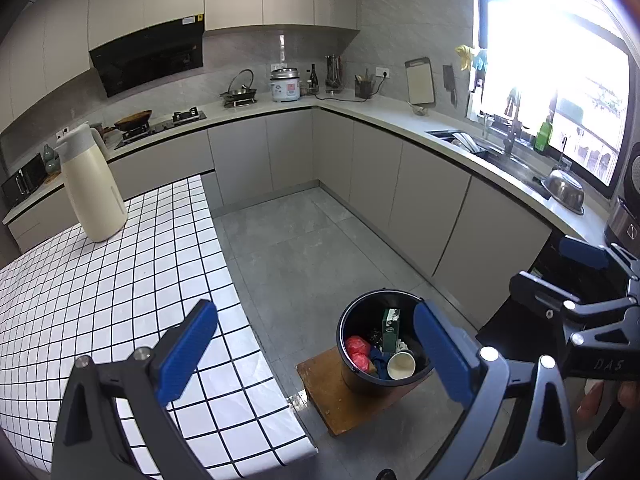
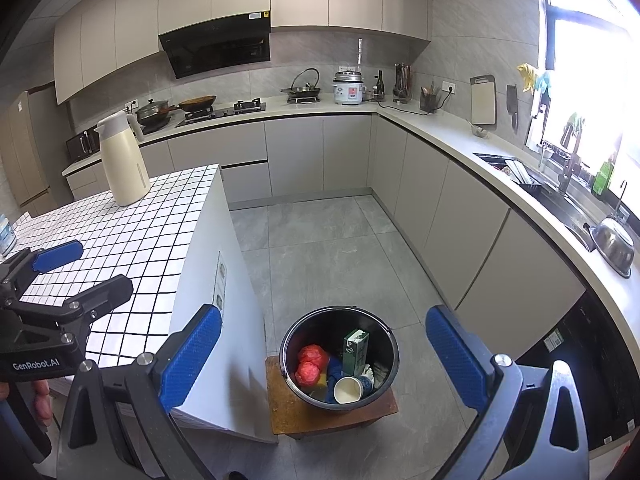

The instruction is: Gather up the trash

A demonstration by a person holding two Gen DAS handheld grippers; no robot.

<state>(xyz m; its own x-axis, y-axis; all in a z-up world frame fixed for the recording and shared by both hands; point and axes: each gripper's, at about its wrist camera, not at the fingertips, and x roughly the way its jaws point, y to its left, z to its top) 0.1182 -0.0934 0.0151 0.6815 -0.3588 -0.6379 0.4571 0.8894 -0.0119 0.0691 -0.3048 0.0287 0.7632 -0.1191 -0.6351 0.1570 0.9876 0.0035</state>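
Note:
A black bucket [image 1: 347,344] [image 2: 394,354] stands on a low wooden stool [image 1: 340,404] [image 2: 286,408] on the floor beside the tiled table. It holds a green carton [image 1: 390,328] [image 2: 355,350], a red crumpled bag [image 1: 358,352] [image 2: 308,366], a paper cup [image 1: 401,365] [image 2: 348,390] and blue scraps. My left gripper [image 1: 316,352] is open and empty, above the table's edge and the bucket. My right gripper [image 2: 324,356] is open and empty, above the bucket. Each gripper shows in the other's view: the right one [image 1: 576,276], the left one [image 2: 80,268].
A white tiled table [image 1: 120,300] [image 2: 132,232] carries a cream thermos jug [image 1: 94,188] [image 2: 122,160]. Grey cabinets and a counter run along the back and right, with a stove, a rice cooker [image 2: 349,88], a sink and a steel bowl [image 2: 614,244]. Grey floor lies between.

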